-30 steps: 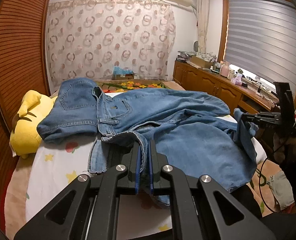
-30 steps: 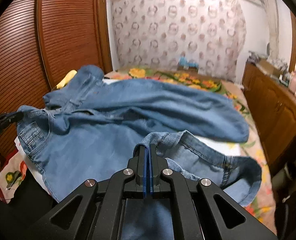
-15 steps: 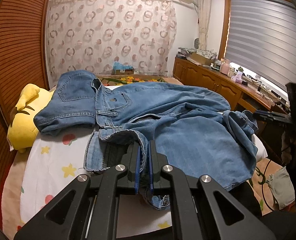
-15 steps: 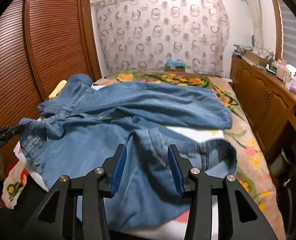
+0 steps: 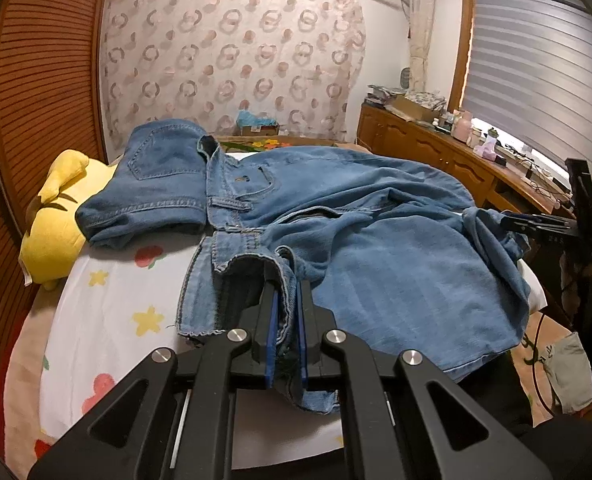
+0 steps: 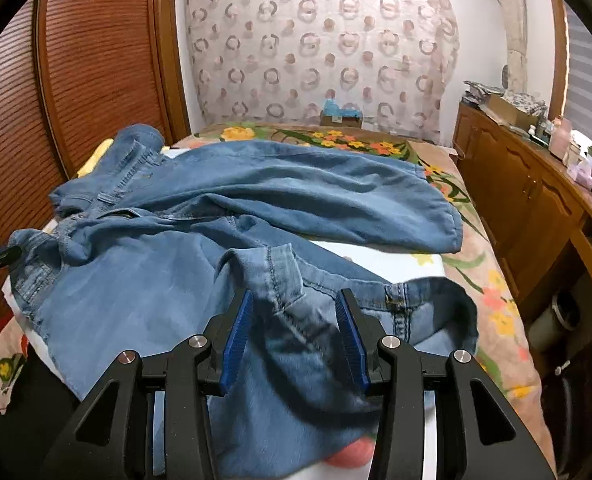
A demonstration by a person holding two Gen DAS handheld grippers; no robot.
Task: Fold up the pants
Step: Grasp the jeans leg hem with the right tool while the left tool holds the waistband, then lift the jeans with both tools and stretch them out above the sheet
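You are pinching a bunched hem of the jeans (image 5: 375, 264) with the left gripper (image 5: 286, 312), its blue pads pressing denim between them. Your right gripper (image 6: 296, 334) is standing wide apart, straddling a raised fold without clamping it. The jeans are lying rumpled across the bed (image 5: 108, 312), partly covering a yellow plush toy (image 5: 52, 216).

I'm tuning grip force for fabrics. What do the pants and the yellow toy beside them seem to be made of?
The pants look like soft, light-washed blue denim: matte, with visible stitched seams, a pocket and loose draping folds. The yellow toy looks like plush fabric, matte and rounded; its pile is too small to tell.
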